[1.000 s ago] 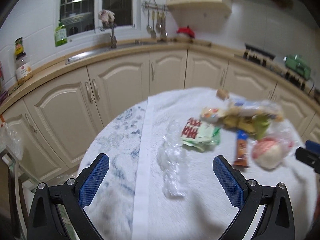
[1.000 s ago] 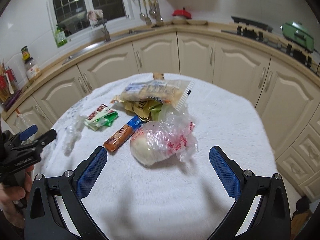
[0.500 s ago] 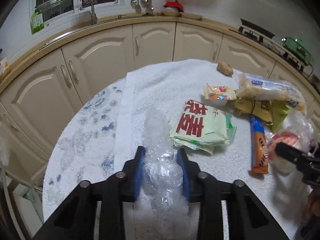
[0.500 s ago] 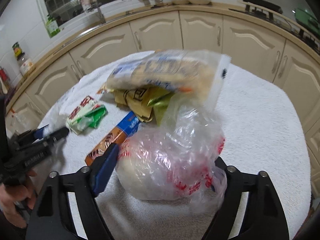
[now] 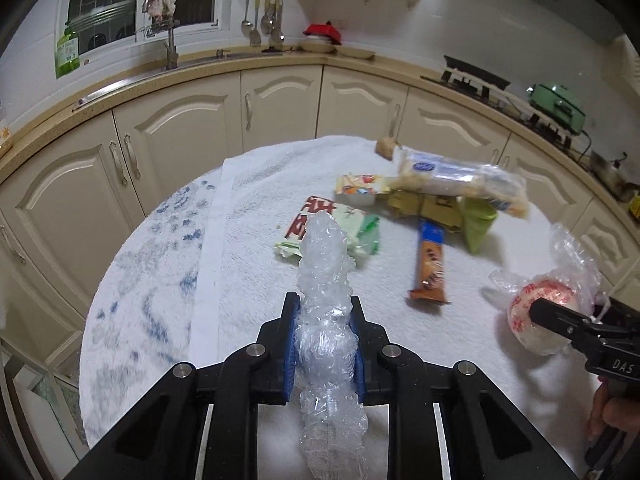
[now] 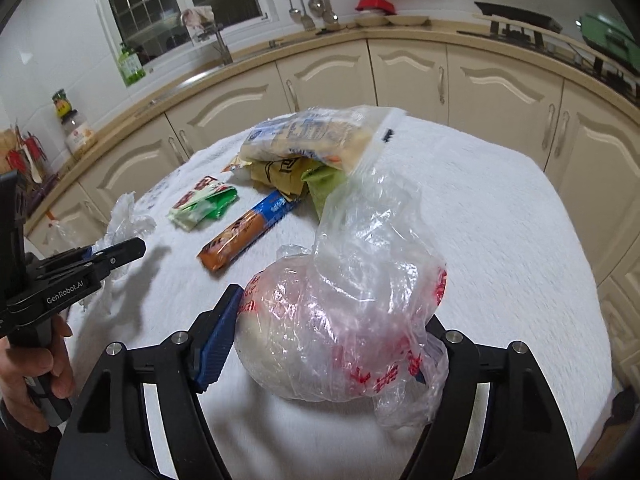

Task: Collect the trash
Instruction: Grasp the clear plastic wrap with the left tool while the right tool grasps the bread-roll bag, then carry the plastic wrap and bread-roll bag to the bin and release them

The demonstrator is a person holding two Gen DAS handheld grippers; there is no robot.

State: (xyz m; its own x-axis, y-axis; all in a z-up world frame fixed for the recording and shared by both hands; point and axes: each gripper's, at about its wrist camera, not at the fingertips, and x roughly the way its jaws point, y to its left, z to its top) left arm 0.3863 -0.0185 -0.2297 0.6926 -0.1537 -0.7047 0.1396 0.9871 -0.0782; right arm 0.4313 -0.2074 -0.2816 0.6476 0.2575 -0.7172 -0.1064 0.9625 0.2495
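My left gripper (image 5: pixel 323 308) is shut on a crumpled clear plastic wrap (image 5: pixel 324 252) that sticks up and forward between its blue pads, above the white towel-covered round table (image 5: pixel 248 272). My right gripper (image 6: pixel 336 312) has its jaws closing around a clear plastic bag with red print (image 6: pixel 320 344) that holds a round white lump; the left pad presses on the bag and the bag hides the right pad. In the right wrist view the left gripper (image 6: pixel 120 252) is at the left with the wrap (image 6: pixel 124 216).
More trash lies mid-table: an orange and blue snack wrapper (image 6: pixel 248 232), a green and white packet with red characters (image 6: pixel 202 202), and a zip bag (image 6: pixel 312 136) on yellow and green wrappers. Cream cabinets (image 6: pixel 500 92) curve behind. A hand (image 6: pixel 36 380) grips the left handle.
Both grippers came down from wide open. The left one closed on the clear wrap and raised it off the towel. The right one closed around the printed bag.
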